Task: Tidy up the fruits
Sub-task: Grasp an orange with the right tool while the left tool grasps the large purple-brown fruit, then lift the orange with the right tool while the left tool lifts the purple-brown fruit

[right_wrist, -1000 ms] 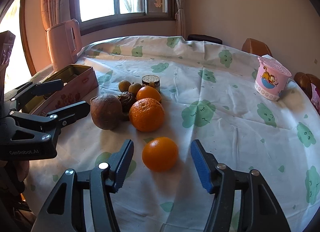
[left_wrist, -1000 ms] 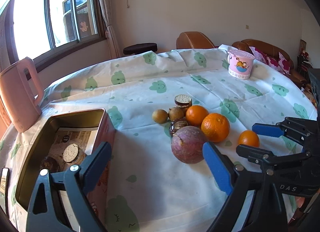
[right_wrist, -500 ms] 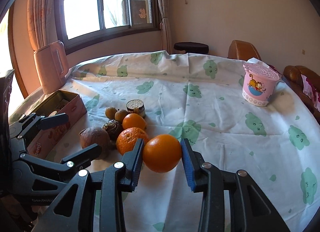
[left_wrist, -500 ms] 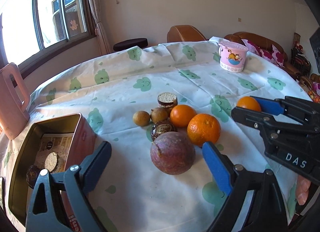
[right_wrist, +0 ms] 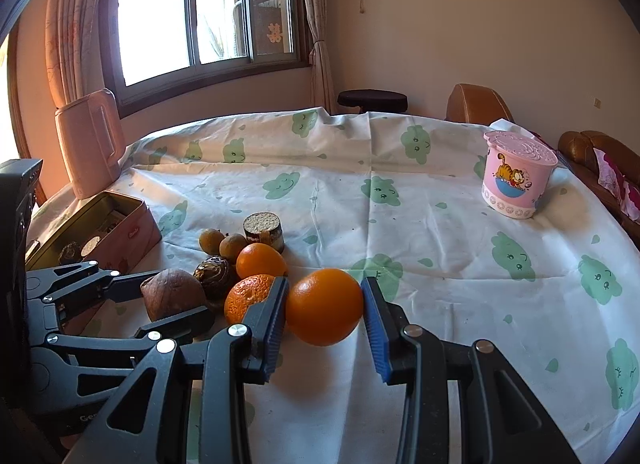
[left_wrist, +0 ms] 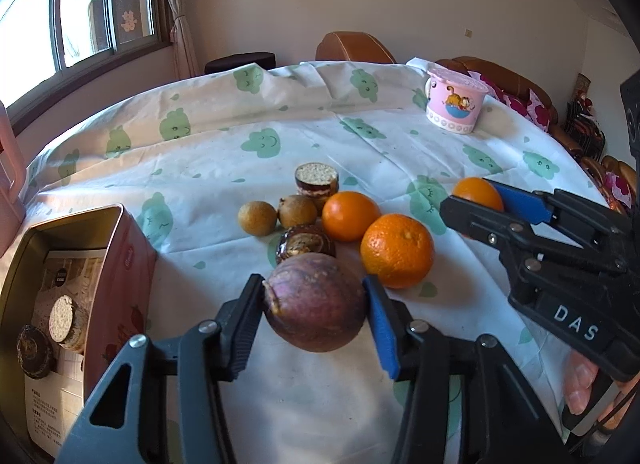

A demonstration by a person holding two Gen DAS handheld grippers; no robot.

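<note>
In the left wrist view, low centre of the frame, the left gripper [left_wrist: 316, 304] has just been closing and its pads now press both sides of the purple fruit [left_wrist: 316, 302]. Just behind it sits a dark brown cake [left_wrist: 305, 242], then a large orange [left_wrist: 397, 250] to its right and a smaller orange [left_wrist: 351, 215] behind that. Two small brown fruits [left_wrist: 257, 217] lie side by side further back — and beyond them a round sesame-topped cake [left_wrist: 317, 183]. At lower left an open tin [left_wrist: 116, 260] holds two more cakes on printed paper.

In the right wrist view, the right gripper [right_wrist: 324, 314] has also been closing; its narrow jaws clamp a smooth orange [right_wrist: 323, 306] at centre frame, seemingly lifted off the cloth (a shadow lies beneath it). The same gripper shows at the right edge of the left view with that fruit at its tips.

Farther up, the tablecloth [right_wrist: 440, 248] with green cloud faces spreads to a pink cartoon cup [right_wrist: 516, 178] at upper right, a pink jug [right_wrist: 90, 144] at left, and the window [right_wrist: 200, 16] behind.
</note>
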